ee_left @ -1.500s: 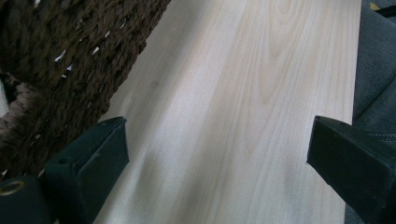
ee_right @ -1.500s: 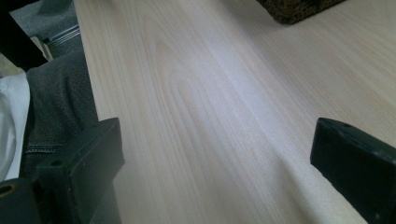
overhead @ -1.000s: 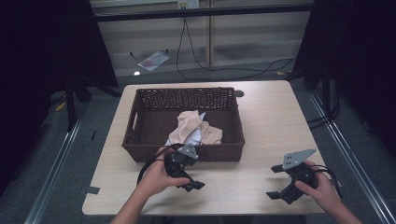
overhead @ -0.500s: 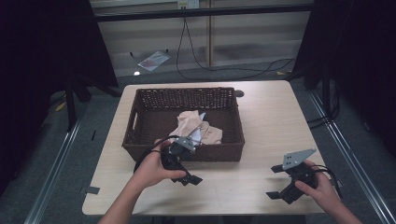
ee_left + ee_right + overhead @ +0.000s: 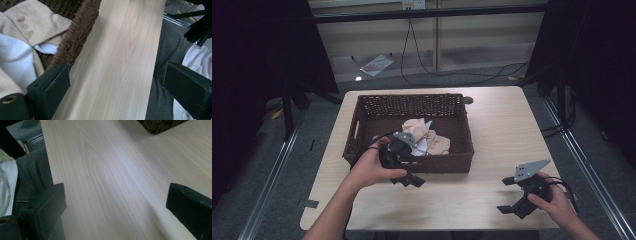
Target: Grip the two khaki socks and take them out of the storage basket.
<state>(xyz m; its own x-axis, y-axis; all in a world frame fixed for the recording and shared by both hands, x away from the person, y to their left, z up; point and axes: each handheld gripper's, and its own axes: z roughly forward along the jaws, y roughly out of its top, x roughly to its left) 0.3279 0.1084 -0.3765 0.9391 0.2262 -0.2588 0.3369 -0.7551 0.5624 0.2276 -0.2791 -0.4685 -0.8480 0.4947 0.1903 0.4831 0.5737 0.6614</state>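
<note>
Wooden bench (image 5: pixel 492 130) carries a wicker basket (image 5: pixel 362 125) holding beige cloth (image 5: pixel 439 142). Left gripper (image 5: pixel 412 179), jaws spread, sits at the basket's near wall. Right gripper (image 5: pixel 508 196), jaws spread, sits well apart.

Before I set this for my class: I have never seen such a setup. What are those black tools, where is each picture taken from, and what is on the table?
No robot is at work here: a person holds a hand tool with a two-jaw claw in each hand. The high view looks down from above the person's side. There the left claw is at the near wall of a brown wicker basket that stands on a pale wooden table, and the right claw rests low over the table's near right corner. The other two pictures come from small cameras riding on the claws, looking along their black jaws. Both claws are open and hold nothing. In the basket lie crumpled beige and white cloths; the left gripper view shows them beside the basket's rim.
</note>
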